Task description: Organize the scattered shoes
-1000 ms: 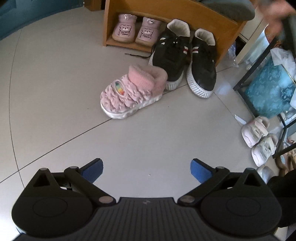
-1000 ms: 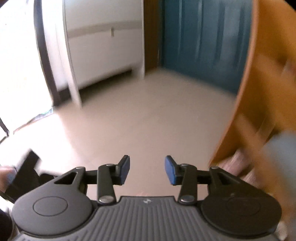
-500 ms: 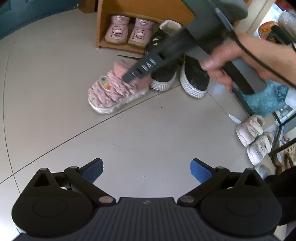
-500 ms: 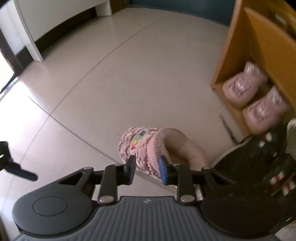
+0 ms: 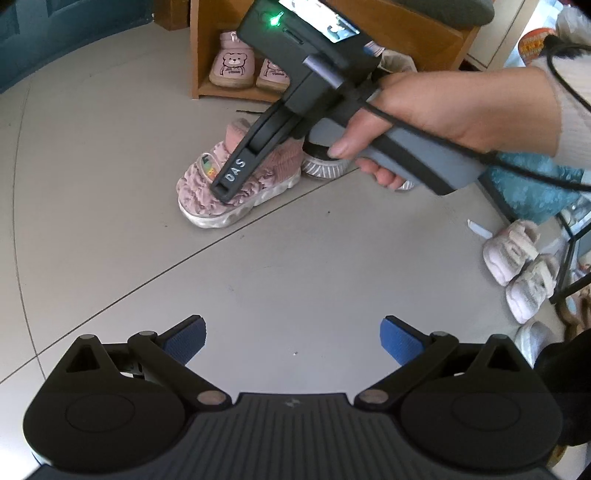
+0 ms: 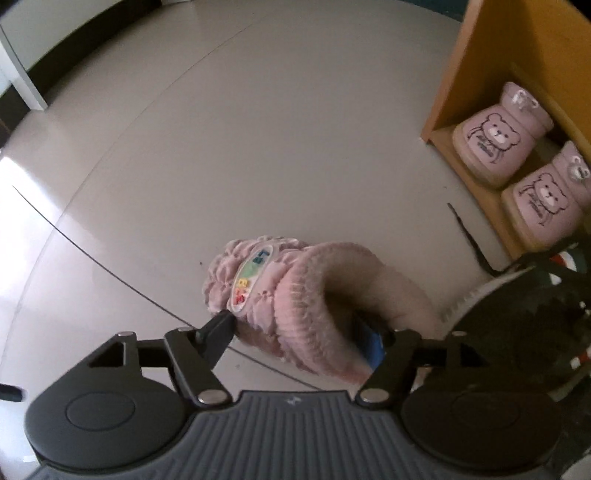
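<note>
A fluffy pink shoe [image 5: 201,194] [image 6: 295,291] with a colourful badge stands on the grey floor in front of the wooden shoe rack [image 5: 424,35]. My right gripper [image 6: 297,332], held by a person's hand [image 5: 443,110], has come down onto it. One finger lies against the shoe's outer side. The other, blue-padded finger is inside the fuzzy collar. Its jaws are opening, with the shoe's side wall between them. In the left wrist view the right gripper [image 5: 229,184] covers the shoe's middle. My left gripper [image 5: 291,338] hangs open over bare floor, well short of the shoe.
A pair of pink bear boots [image 5: 232,70] [image 6: 495,144] sits on the rack's bottom shelf [image 6: 443,110]. Black sneakers [image 5: 321,166] [image 6: 517,314] stand right behind the pink shoe. Small pale sneakers [image 5: 513,251] and a teal box [image 5: 528,192] are at the right.
The right gripper dropped from above the room's floor down onto the pink shoe and its jaws widened around the collar wall. The left gripper stayed put and open.
</note>
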### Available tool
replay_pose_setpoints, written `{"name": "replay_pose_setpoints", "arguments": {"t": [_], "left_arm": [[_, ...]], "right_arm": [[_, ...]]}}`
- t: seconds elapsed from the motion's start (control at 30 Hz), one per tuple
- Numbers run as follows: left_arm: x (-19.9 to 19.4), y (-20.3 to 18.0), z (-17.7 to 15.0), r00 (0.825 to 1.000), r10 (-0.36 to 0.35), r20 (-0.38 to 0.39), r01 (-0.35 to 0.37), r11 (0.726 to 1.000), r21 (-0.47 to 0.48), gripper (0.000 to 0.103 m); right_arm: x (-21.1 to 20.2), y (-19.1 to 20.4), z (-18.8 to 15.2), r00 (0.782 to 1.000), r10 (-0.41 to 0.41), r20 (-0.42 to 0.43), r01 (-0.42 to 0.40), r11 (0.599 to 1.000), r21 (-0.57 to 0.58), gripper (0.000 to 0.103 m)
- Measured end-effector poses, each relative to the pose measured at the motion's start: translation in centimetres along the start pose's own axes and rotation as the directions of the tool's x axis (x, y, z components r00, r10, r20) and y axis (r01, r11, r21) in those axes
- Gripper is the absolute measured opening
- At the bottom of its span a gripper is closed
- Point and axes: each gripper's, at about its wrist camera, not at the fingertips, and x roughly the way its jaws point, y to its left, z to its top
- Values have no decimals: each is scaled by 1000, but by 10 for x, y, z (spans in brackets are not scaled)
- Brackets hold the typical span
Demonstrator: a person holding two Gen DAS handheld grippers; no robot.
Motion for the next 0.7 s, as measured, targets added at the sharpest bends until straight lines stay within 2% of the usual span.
{"name": "replay_pose_setpoints", "arguments": {"t": [0.07,0.1,0.13,0.17,0.33,0.4,0.5,0.57,0.7], "left_arm": [[0,0,-2,1000,8,-2,-8,1000,6,103],[0,1,-3,1000,13,-5,-13,1000,6,103],[1,3,-3,1000,19,-10,-19,1000,2,103],[2,4,-4,1000,21,-13,-21,1000,-3,103],[1,12,-3,1000,23,-12,-23,999,-26,103],[-1,13,-3,1000,25,-7,-25,999,-25,103],[-4,13,-2,1000,22,2,-21,999,-26,103],[-6,14,-1,1000,21,12,-21,999,-27,103],[-13,13,4,999,27,38,-26,1000,-13,103]], "right_arm": [[-1,-4,-3,998,57,24,-58,998,37,37],[-2,-5,-3,997,71,30,-73,997,37,31],[-6,-3,-4,995,85,45,-86,996,9,21],[-9,-1,-6,994,88,58,-88,996,-16,17],[-41,15,-18,982,93,164,-60,979,-194,16],[-56,17,-19,975,111,193,-67,973,-219,16],[-89,17,-18,953,165,254,-101,964,-247,16],[-123,23,-19,933,195,302,-107,953,-283,16],[-200,26,-12,872,227,434,-55,926,-374,16]]}}
